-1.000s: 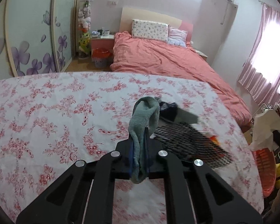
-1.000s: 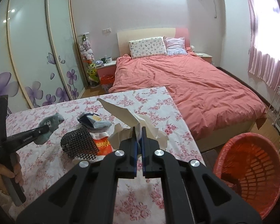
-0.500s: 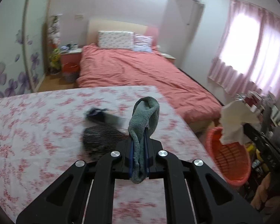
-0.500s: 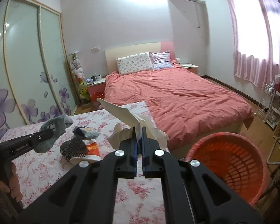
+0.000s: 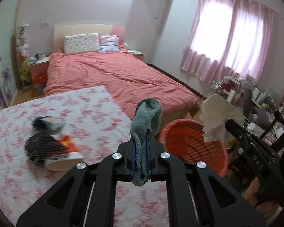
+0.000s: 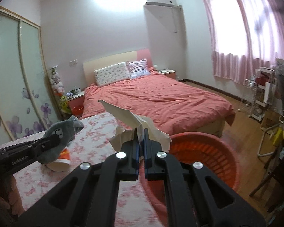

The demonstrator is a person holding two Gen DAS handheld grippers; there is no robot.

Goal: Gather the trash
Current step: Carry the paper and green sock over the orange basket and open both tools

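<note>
My left gripper (image 5: 141,141) is shut on a grey-green sock (image 5: 146,115), held over the right edge of the floral table (image 5: 96,109). The same sock (image 6: 63,134) shows at the left of the right wrist view. My right gripper (image 6: 140,132) is shut on a crumpled white tissue (image 6: 130,119), which hangs over the near rim of the orange basket (image 6: 204,155). From the left wrist view the tissue (image 5: 217,115) sits above the basket (image 5: 191,143), which stands on the floor beside the table. On the table lie a black mesh piece (image 5: 43,147), an orange-and-white wrapper (image 5: 66,155) and a dark bundle (image 5: 47,123).
A bed with a coral cover (image 6: 157,98) fills the room behind the table. Sliding wardrobe doors (image 6: 19,79) stand on the left. A cluttered rack and shelves (image 6: 265,94) line the right wall below pink curtains (image 6: 246,37). Wooden floor lies beyond the basket.
Both grippers have swung right from over the table toward the orange basket, which now looms larger. The sock and the tissue stay gripped.
</note>
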